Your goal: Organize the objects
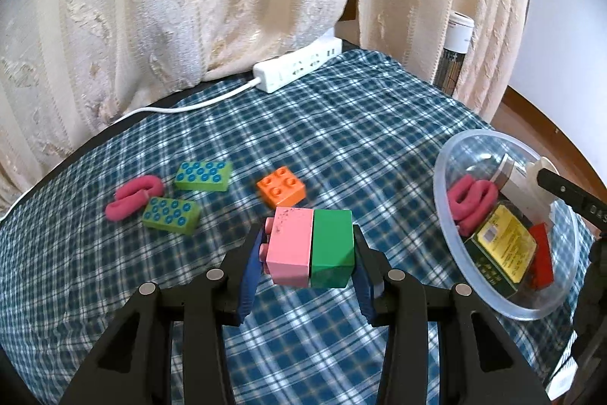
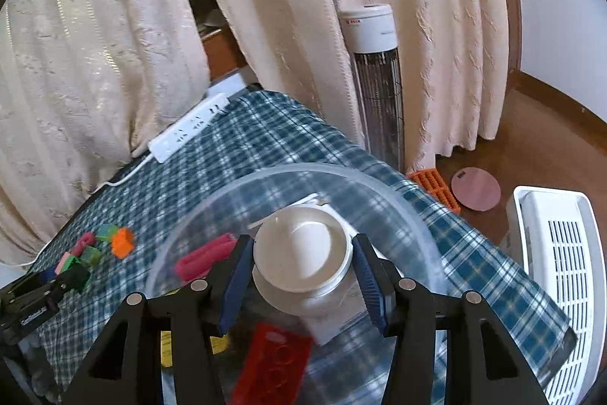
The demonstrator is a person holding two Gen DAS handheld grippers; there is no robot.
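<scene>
Left wrist view: our left tool (image 1: pixel 309 253) pinches the pink-green block (image 1: pixel 309 247) at centre; our right tool (image 2: pixel 303 272) grips a jar (image 2: pixel 303 253) in the half-filled bowl (image 1: pixel 440 185). Four pieces remain mid-left on the bench (image 1: pixel 360 124).

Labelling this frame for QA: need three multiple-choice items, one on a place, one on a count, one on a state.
1. Where is the red brick?
A. Inside the clear bowl
B. Beside the power strip
C. On the floor

2. How many green bricks with blue studs lie on the checked cloth?
A. One
B. Two
C. Four

3. What do the left tongs hold?
A. Nothing
B. The orange brick
C. A pink block and a green block side by side

Answers:
1 A: the brick lies in the bowl beside a yellow-labelled box.
2 B: one and another sit by the pink loop.
3 C: both blocks sit pressed between the blue pads.
</scene>
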